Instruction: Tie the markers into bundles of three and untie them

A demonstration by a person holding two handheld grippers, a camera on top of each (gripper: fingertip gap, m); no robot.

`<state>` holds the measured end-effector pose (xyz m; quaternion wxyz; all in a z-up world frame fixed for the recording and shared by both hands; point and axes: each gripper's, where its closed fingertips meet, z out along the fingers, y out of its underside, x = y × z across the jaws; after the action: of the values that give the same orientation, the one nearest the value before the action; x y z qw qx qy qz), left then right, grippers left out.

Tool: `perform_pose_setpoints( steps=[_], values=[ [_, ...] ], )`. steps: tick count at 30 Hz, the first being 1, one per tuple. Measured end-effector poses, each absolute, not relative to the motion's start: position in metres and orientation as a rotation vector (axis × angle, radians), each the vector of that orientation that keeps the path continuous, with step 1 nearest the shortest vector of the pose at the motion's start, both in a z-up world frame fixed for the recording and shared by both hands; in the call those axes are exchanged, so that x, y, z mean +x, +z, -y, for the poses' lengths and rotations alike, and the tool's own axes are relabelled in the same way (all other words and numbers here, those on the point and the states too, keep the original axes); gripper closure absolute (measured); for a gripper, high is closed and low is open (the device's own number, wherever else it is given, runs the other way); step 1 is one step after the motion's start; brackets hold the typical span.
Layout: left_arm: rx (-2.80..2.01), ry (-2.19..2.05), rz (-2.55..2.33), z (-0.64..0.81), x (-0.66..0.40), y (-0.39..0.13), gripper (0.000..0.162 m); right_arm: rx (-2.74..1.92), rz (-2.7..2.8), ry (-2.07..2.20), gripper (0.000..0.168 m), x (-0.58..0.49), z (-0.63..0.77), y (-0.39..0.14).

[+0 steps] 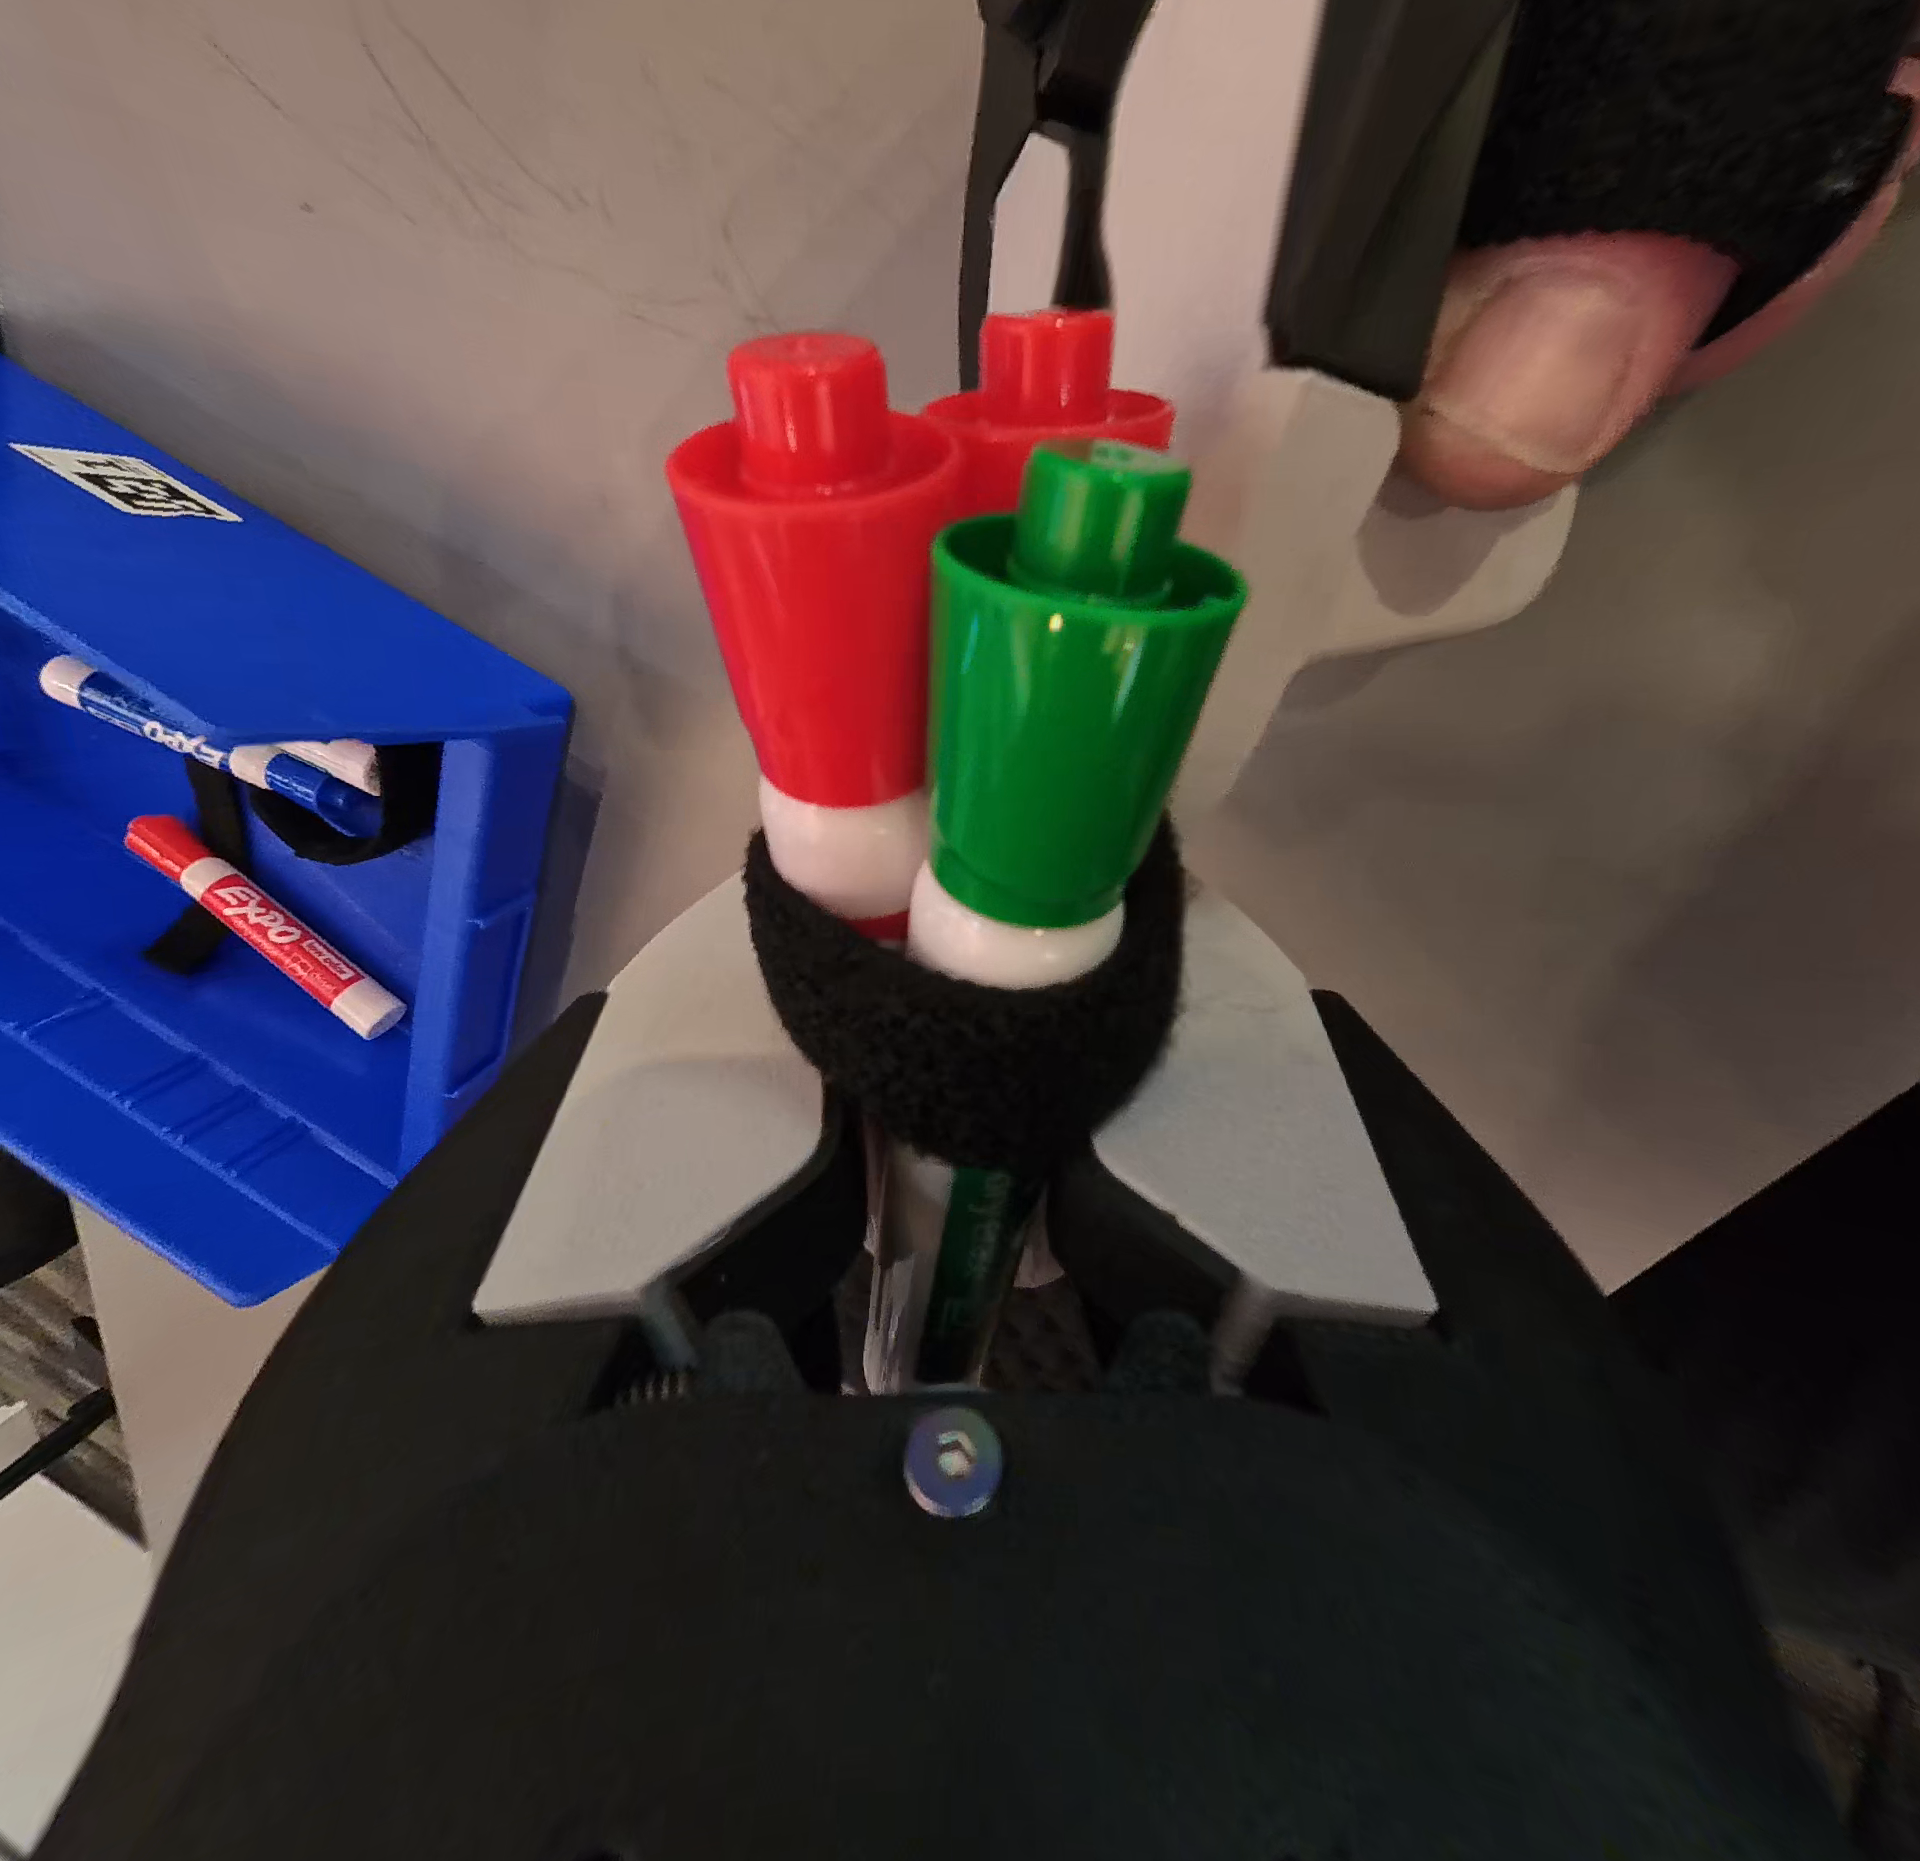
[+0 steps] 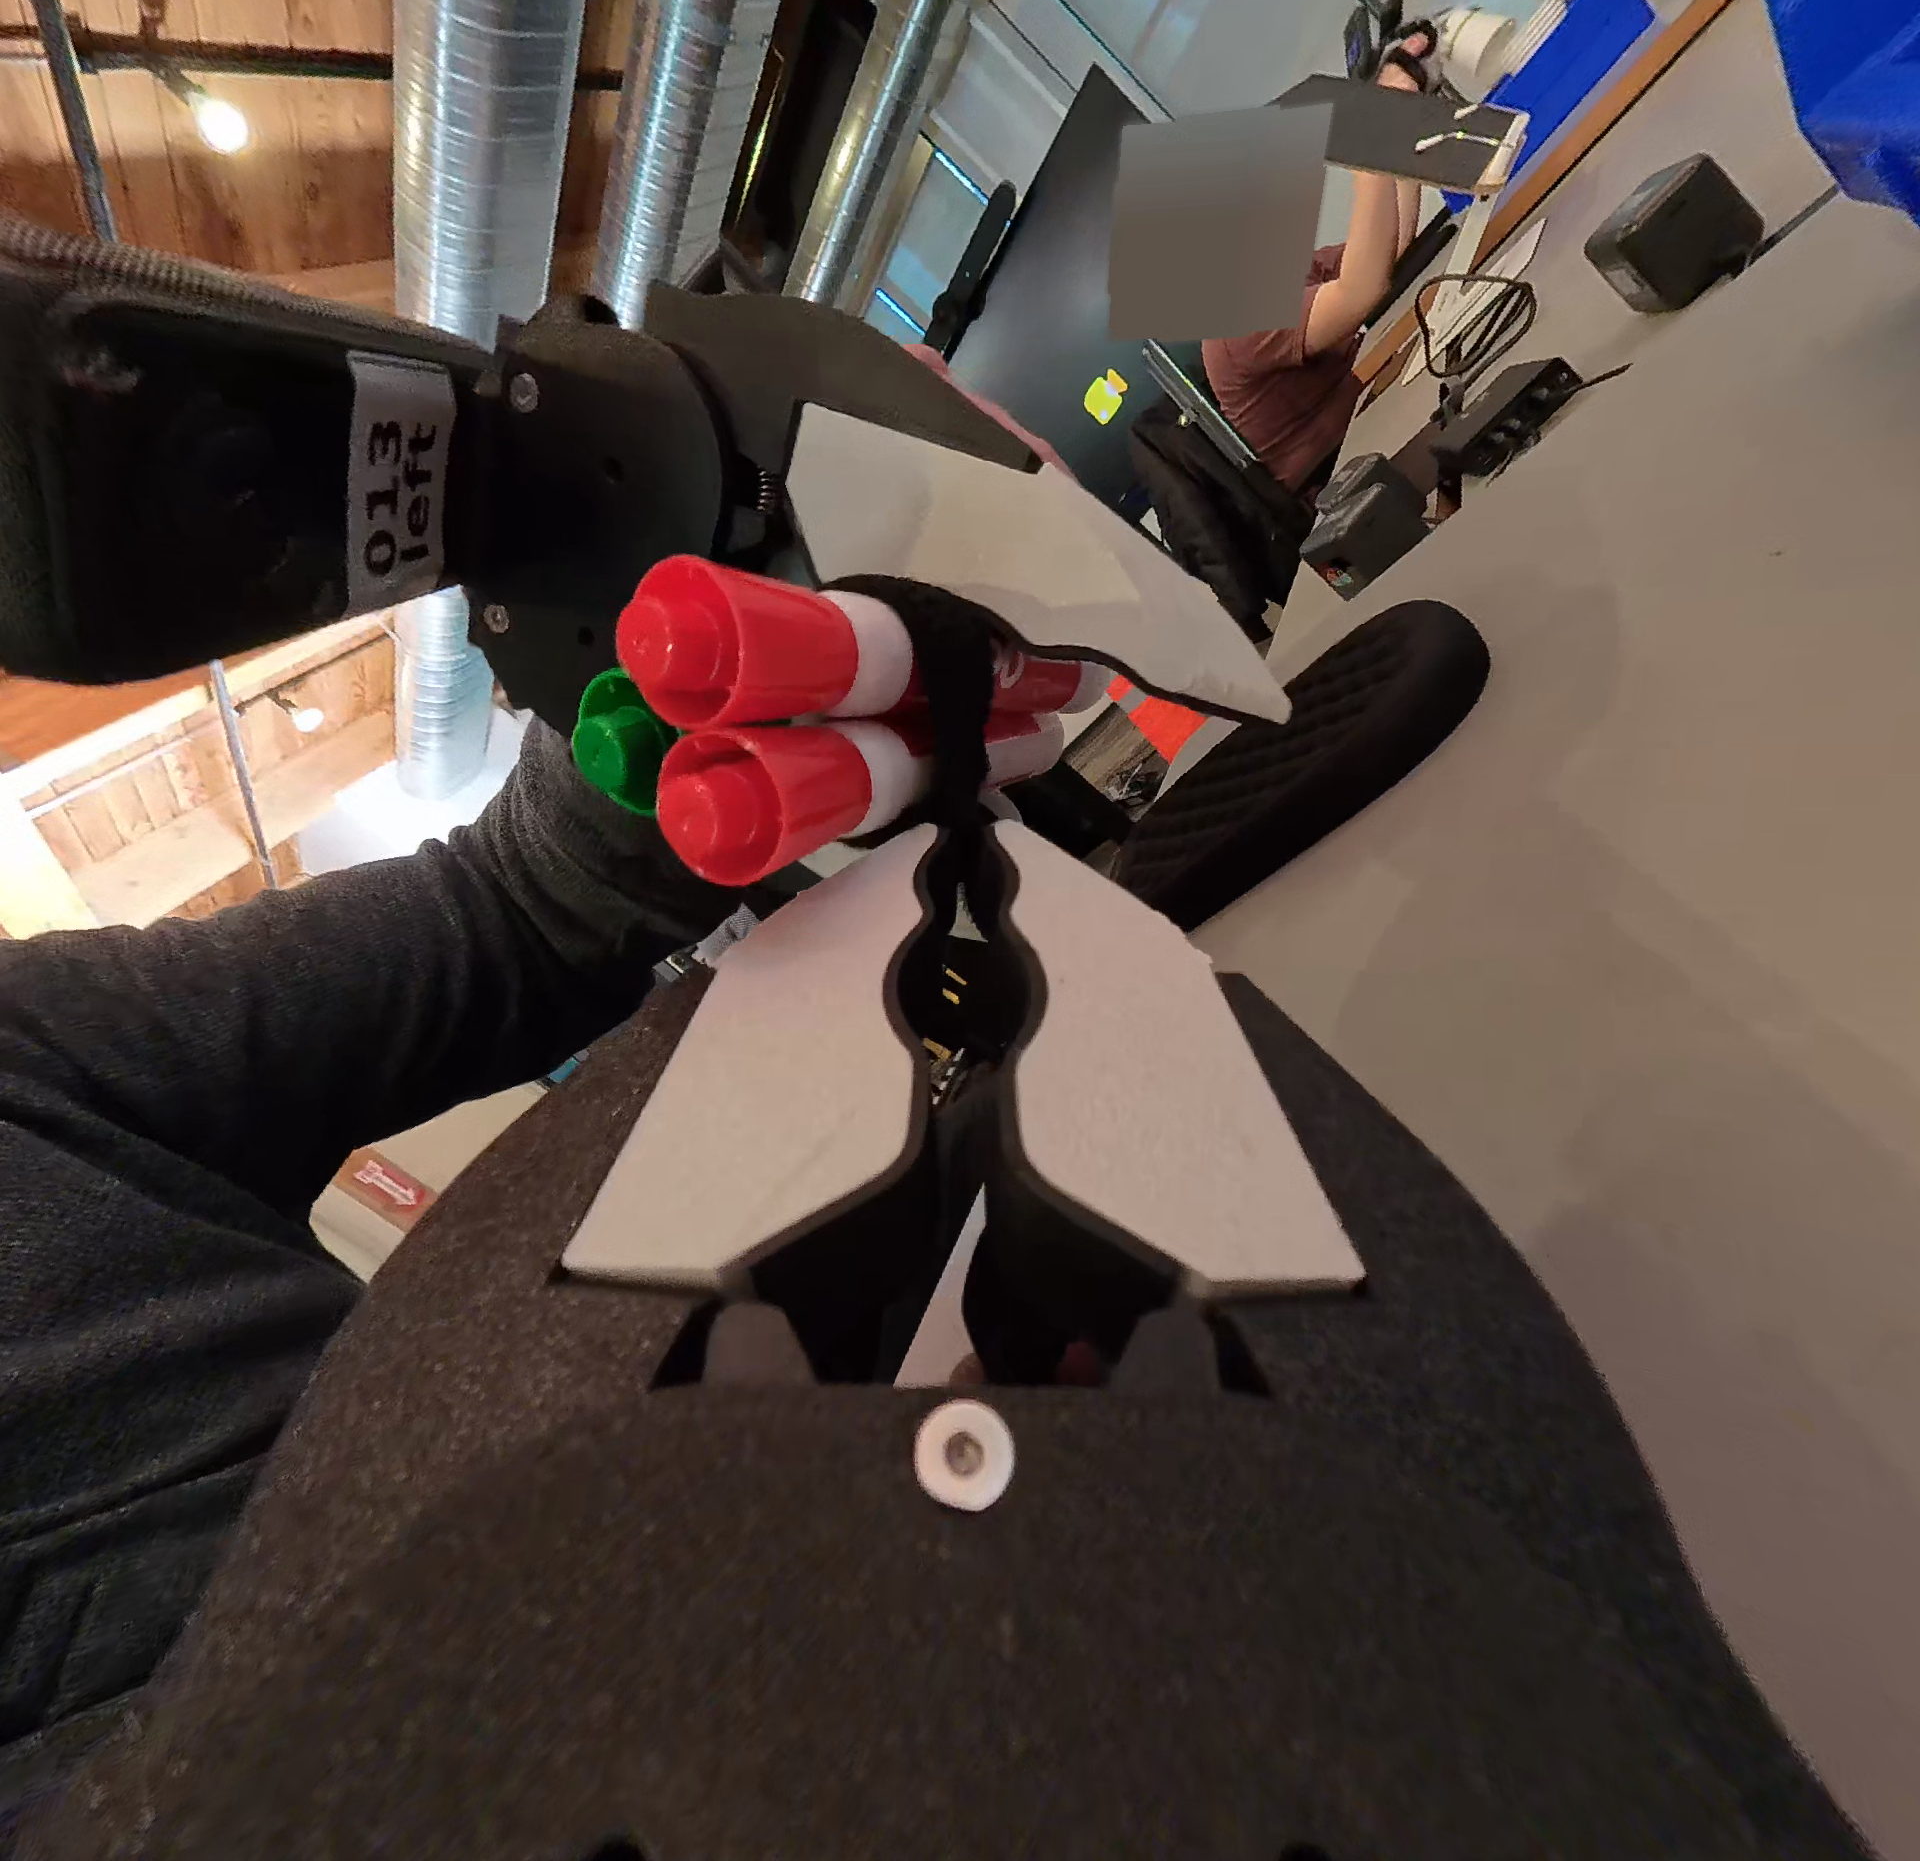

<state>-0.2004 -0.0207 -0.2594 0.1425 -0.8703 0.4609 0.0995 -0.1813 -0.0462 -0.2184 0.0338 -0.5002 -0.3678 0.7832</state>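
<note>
A bundle of three markers, two with red caps [image 1: 821,606] and one with a green cap [image 1: 1070,710], is wrapped by a black strap [image 1: 966,1042]. My left gripper [image 1: 966,980] is shut on the bundle and holds it caps-forward above the table. In the right wrist view the bundle [image 2: 758,720] lies sideways in the left gripper [image 2: 582,523]. My right gripper [image 2: 961,845] is shut on the tail of the black strap [image 2: 956,710], right below the bundle. The right gripper also shows at the top of the left wrist view [image 1: 1029,180], with a thumb [image 1: 1527,377] beside it.
A blue bin [image 1: 447,980] at the left holds a red marker [image 1: 265,923], two blue markers [image 1: 312,783] and a black strap loop [image 1: 405,772]. A grey table [image 2: 1610,928], a black chair [image 2: 1320,751], black boxes [image 2: 1673,232] and a seated person [image 2: 1278,388] lie beyond. Left tips to right tips: about 4 cm.
</note>
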Motion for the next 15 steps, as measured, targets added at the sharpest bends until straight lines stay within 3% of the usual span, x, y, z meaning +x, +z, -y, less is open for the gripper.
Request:
perform_pose_setpoints(
  steps=[12,15],
  values=[
    [-2.500,0.335,-1.329,0.0176,-0.2060,-0.2627,0.122,-1.467,1.175,2.352,0.167,-0.1805,0.0515,-0.2161],
    [-2.500,0.346,-1.324,0.0157,-0.2066,-0.2635,0.089,-1.477,1.167,2.376,0.167,-0.1807,0.0504,-0.2158]
  ],
)
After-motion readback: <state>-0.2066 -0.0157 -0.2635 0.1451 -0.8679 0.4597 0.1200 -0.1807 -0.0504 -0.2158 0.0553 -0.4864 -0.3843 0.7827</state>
